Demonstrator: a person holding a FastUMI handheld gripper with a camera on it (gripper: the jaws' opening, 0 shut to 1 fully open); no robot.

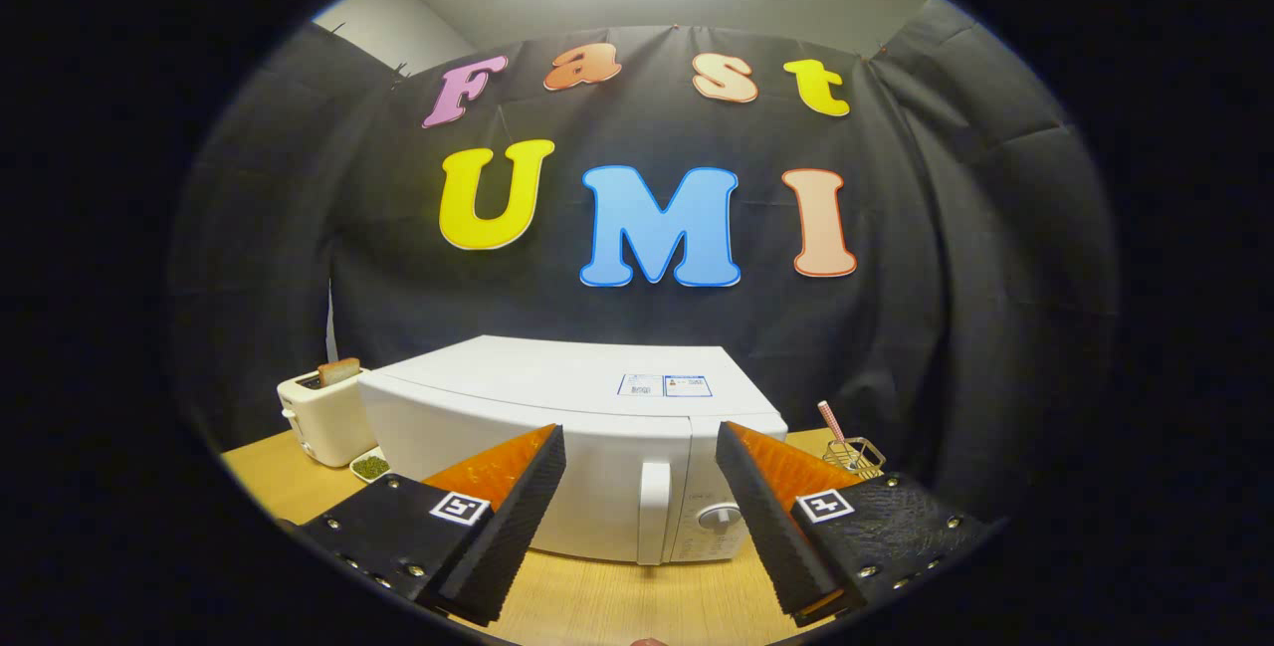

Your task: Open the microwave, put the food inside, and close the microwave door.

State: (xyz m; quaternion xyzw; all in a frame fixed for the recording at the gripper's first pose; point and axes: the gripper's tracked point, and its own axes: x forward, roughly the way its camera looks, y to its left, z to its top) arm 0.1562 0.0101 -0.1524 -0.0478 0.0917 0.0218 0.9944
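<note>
The gripper (640,467) is spread wide, holding nothing, over the pale wooden table (607,606). Just ahead stands the boxy white microwave (557,407), door closed; its rigid vertical white handle (653,512), between the fingers, likely suits a firm hooking pull. Beyond sits a cream toaster (323,417).

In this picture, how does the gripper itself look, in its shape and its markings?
The gripper has two wedge-shaped fingers that taper toward the tips. Their facing sides are ribbed pads. Each finger sits on a flat mount plate with small round screws along the edges. Each plate carries a small square white tag printed with a black pattern. No cables can be seen.
</note>
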